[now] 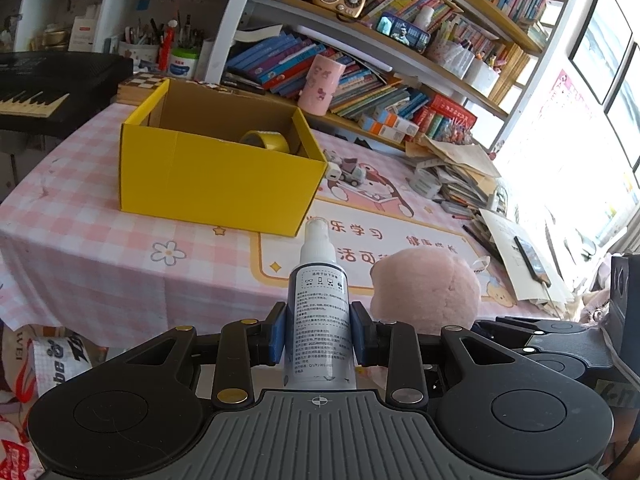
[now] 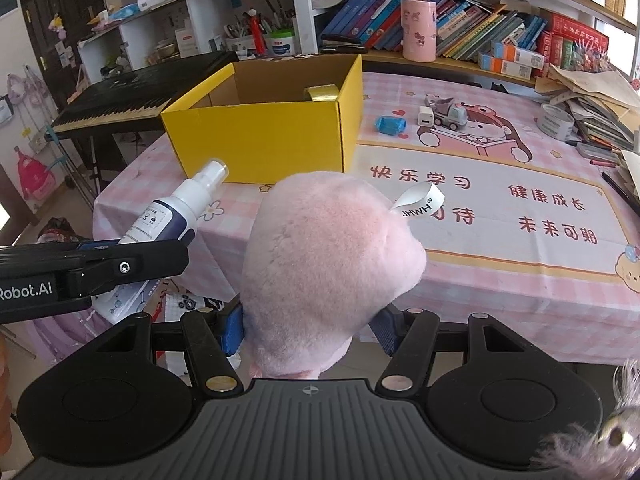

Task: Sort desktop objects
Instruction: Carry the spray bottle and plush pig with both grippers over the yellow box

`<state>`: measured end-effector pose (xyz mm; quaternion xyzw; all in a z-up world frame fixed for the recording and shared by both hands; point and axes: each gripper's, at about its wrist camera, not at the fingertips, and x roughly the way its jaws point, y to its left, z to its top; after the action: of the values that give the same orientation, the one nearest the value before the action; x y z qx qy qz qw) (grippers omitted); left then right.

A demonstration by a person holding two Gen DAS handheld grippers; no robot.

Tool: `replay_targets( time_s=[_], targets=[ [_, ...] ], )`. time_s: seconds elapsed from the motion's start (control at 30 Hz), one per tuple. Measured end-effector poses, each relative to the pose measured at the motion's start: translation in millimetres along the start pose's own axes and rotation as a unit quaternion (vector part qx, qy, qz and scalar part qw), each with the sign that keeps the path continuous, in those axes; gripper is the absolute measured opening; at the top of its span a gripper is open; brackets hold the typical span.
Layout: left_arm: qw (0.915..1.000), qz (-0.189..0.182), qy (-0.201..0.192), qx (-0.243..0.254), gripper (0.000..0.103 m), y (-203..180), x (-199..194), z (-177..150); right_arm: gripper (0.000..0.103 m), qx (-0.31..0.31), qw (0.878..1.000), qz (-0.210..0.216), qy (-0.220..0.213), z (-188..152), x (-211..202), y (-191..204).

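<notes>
My left gripper [image 1: 319, 330] is shut on a white-and-navy spray bottle [image 1: 320, 312], held upright before the table's near edge; the same bottle [image 2: 176, 208] shows at the left of the right wrist view. My right gripper [image 2: 310, 330] is shut on a pink plush toy [image 2: 324, 264] with a white loop tag; that plush toy [image 1: 426, 290] appears just right of the bottle. An open yellow cardboard box [image 1: 216, 176] stands on the table beyond, with a roll of yellow tape [image 1: 265, 142] inside. The box [image 2: 264, 132] lies ahead-left of the plush.
On the pink cloth [image 2: 500, 216] lie a blue wrapped item [image 2: 389, 124], a white charger [image 2: 425, 116] and a toy truck [image 2: 450, 112]. Paper piles [image 2: 592, 104] crowd the right edge. A keyboard [image 2: 132, 100] sits left of the table; bookshelves [image 1: 360, 80] stand behind.
</notes>
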<state>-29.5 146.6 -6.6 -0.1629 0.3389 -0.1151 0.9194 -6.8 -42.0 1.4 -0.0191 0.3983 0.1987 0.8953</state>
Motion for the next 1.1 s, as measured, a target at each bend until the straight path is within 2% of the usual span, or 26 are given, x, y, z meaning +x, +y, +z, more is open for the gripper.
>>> replay_targets(
  time_s=[0.73,0.93,1.1],
  targets=[
    [0.9983,0.041,-0.027,-0.030,0.031,27.2,-9.8,8.5,0.059,-0.067,0.997,0.037,0.006,14.7,20.8,37.4],
    [0.9974,0.053,-0.046,-0.016,0.031,28.6,-1.7,28.7,0.059,-0.096,0.994,0.040,-0.027,30.9,25.8,36.4],
    [0.9955,0.063,-0.070,-0.008,0.031,31.6,8.7,56.9,0.059,-0.097,0.992,0.052,-0.061,63.5,33.9,29.3]
  ],
)
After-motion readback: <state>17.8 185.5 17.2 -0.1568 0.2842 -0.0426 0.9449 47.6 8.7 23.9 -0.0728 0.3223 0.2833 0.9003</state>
